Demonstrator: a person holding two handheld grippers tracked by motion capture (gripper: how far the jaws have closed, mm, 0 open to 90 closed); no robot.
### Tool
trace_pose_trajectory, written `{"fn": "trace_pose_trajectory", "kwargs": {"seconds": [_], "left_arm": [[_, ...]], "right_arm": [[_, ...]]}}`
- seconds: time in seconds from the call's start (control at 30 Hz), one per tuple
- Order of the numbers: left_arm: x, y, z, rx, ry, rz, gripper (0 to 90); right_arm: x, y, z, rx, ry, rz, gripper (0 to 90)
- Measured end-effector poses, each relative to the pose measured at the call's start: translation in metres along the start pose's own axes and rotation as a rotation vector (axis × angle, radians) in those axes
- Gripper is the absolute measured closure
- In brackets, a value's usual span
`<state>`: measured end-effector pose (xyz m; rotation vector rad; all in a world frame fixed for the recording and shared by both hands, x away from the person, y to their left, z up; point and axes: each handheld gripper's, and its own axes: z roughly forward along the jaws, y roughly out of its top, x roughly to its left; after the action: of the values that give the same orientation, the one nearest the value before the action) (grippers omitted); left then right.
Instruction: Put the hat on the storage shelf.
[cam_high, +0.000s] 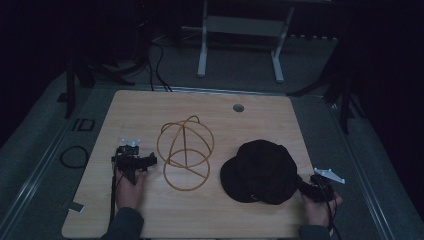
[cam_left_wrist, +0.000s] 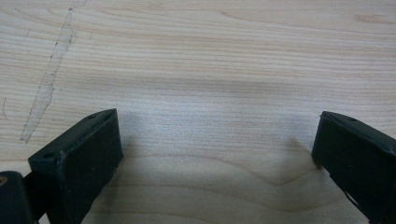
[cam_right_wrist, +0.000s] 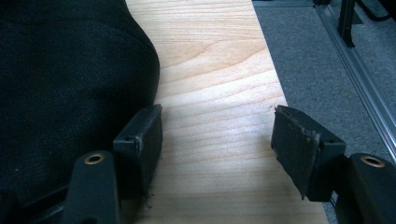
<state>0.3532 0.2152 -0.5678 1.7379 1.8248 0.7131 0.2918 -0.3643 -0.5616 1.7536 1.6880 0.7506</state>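
Note:
A black cap (cam_high: 261, 171) lies on the right half of the wooden table (cam_high: 200, 105). A hat stand of bent wooden hoops (cam_high: 185, 152) sits at the table's middle. My right gripper (cam_high: 309, 187) rests at the table's right edge beside the cap, and its jaws stand open. In the right gripper view (cam_right_wrist: 217, 135) the left jaw touches the black cap (cam_right_wrist: 70, 93) and bare wood lies between the jaws. My left gripper (cam_high: 134, 162) sits left of the hoops, pointing down at the table. Its jaws (cam_left_wrist: 215, 144) are wide open over bare wood.
A round cable hole (cam_high: 238, 107) sits near the table's far edge. A coiled black cable (cam_high: 74, 156) lies on the grey floor at the left. A white frame (cam_high: 240, 40) stands beyond the table. A pale scratch (cam_left_wrist: 46, 88) marks the wood.

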Motion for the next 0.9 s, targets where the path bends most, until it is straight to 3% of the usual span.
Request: {"fn": "trace_pose_trajectory", "kwargs": {"seconds": [0.23,0.3,0.37,0.63,0.77,0.9], "left_arm": [[0.0,0.0,0.0,-0.001,0.0,-0.002,1.2],[-0.001,0.0,0.0,0.0,0.002,-0.002,1.2],[-0.001,0.0,0.0,0.0,0.002,-0.002,1.2],[-0.001,0.0,0.0,0.001,0.002,-0.003,1.2],[-0.001,0.0,0.0,0.001,0.003,-0.004,1.2],[-0.001,0.0,0.0,0.001,0.003,-0.005,1.2]], "right_arm": [[-0.001,0.002,0.0,0.017,0.011,-0.011,35.3],[-0.001,0.005,-0.003,0.047,0.018,-0.019,43.1],[0.0,0.007,-0.003,0.058,0.023,-0.02,44.5],[0.006,0.019,-0.015,0.006,0.045,-0.063,48.0],[0.011,0.025,-0.017,0.003,0.06,-0.098,48.2],[0.01,0.03,-0.017,0.026,0.113,-0.113,51.2]]}}
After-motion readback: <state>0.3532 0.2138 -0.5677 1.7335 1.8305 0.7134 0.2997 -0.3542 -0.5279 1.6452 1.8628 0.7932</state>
